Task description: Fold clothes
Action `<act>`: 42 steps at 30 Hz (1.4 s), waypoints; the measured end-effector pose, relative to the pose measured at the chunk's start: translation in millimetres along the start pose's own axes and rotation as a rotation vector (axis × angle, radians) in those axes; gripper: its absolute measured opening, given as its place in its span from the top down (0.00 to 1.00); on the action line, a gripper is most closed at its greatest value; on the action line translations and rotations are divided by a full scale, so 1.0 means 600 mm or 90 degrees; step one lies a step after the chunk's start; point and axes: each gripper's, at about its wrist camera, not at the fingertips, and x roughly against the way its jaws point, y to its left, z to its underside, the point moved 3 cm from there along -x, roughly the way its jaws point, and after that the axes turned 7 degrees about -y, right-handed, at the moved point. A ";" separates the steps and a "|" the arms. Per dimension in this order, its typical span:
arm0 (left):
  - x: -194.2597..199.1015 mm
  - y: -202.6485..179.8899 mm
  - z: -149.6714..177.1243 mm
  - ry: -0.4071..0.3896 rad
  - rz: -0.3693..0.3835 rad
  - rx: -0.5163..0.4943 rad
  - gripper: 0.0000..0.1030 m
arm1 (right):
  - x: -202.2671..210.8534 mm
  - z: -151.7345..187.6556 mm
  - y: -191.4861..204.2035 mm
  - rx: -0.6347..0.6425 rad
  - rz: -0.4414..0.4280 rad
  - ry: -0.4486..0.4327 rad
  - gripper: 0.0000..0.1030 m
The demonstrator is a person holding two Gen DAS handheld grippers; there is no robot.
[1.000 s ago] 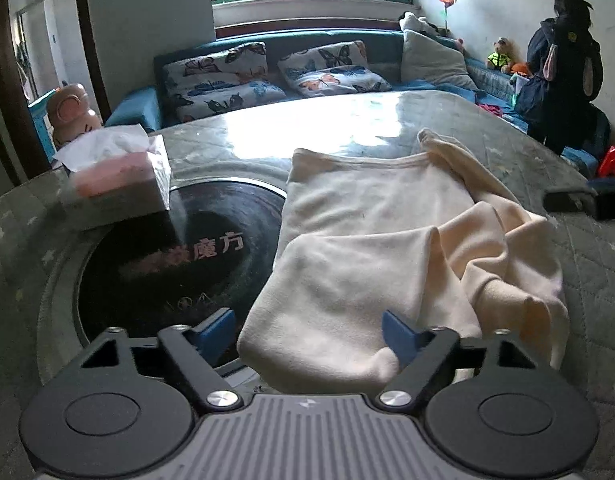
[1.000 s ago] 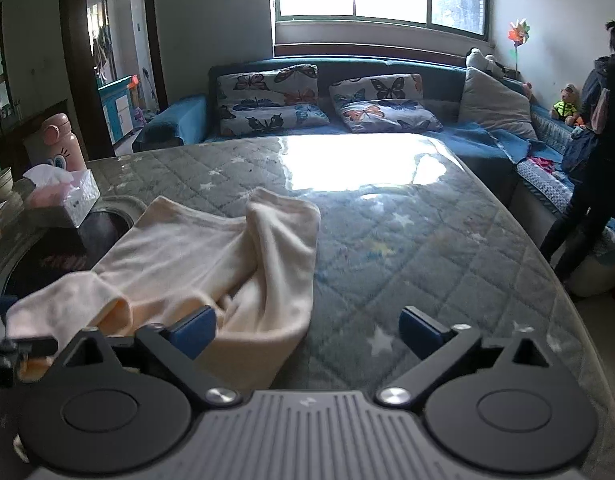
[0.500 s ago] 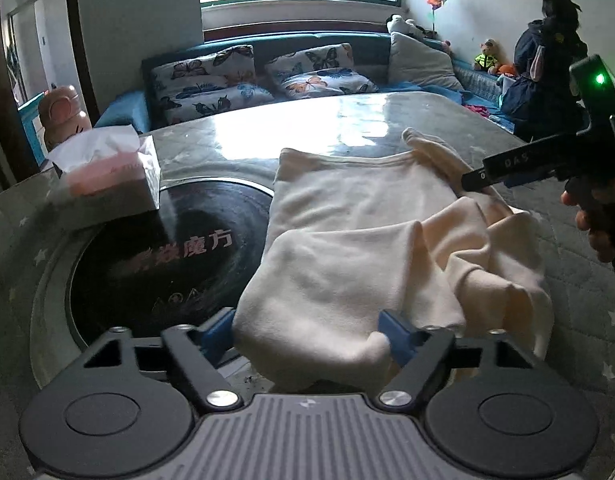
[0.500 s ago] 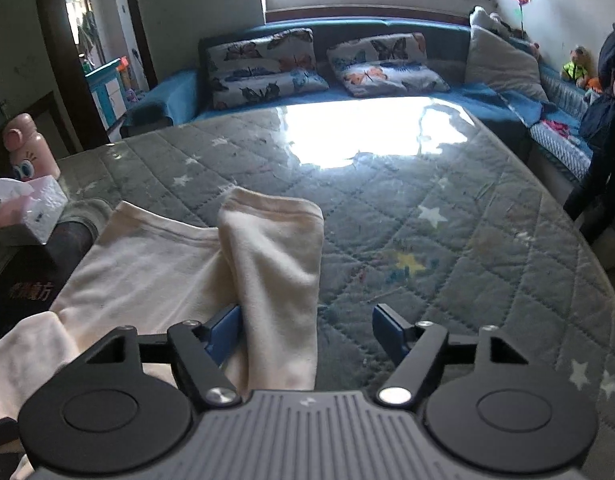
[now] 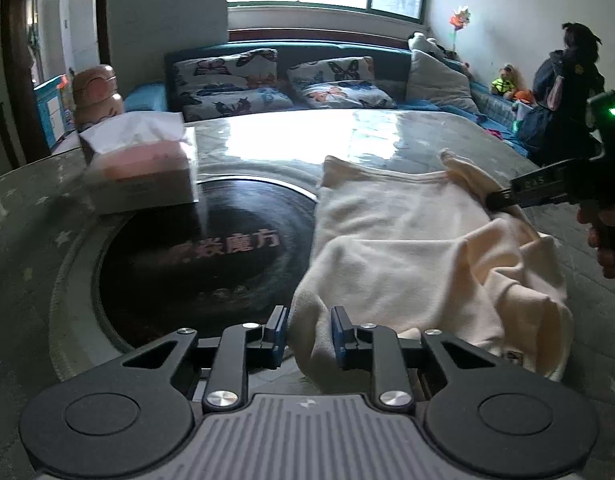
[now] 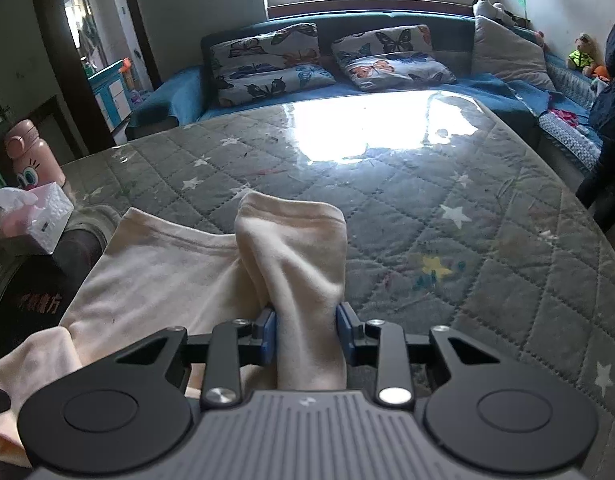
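One cream garment [image 5: 407, 248] lies crumpled on the quilted, star-patterned table [image 6: 447, 240], its left part draped over the rim of the round black inset [image 5: 195, 256] near the table's left edge. Two grippers work it. The left gripper [image 5: 306, 332] has its blue pads pinched on a fold at the garment's near edge. The right gripper [image 6: 306, 332] is clamped around one sleeve [image 6: 299, 248], which runs forward from its jaws toward the table's middle. One tissue box [image 5: 143, 168] sits at the inset's far-left rim, with one pink bottle [image 6: 31, 152] behind it. Two butterfly pillows [image 6: 267, 64] rest on the sofa beyond the far edge.
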 end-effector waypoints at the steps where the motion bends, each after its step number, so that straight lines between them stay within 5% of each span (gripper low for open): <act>1: 0.000 0.004 0.001 0.000 -0.002 0.002 0.75 | 0.001 -0.001 0.000 -0.001 0.002 -0.003 0.70; 16: 0.002 0.033 0.004 0.009 -0.045 0.016 0.76 | -0.014 -0.008 -0.005 -0.015 -0.005 0.001 0.69; 20: 0.012 0.030 0.000 -0.001 -0.048 0.015 0.49 | -0.019 -0.011 -0.008 -0.020 -0.007 0.004 0.68; 23: 0.020 0.026 -0.004 -0.011 -0.034 0.015 0.45 | -0.021 -0.009 -0.011 -0.027 -0.009 0.004 0.68; 26: 0.024 0.014 -0.005 -0.015 -0.012 0.010 0.30 | -0.021 -0.009 -0.010 -0.025 -0.010 0.003 0.69; 29: 0.031 0.000 -0.004 -0.027 0.002 -0.003 0.22 | -0.020 -0.009 -0.010 -0.024 -0.016 -0.001 0.86; 34: 0.021 -0.007 0.002 -0.020 0.015 -0.017 0.24 | -0.002 -0.012 -0.007 -0.002 0.009 -0.018 0.93; 42: 0.002 -0.009 0.014 -0.001 0.019 -0.028 0.58 | 0.053 -0.017 -0.035 0.018 0.068 -0.048 0.95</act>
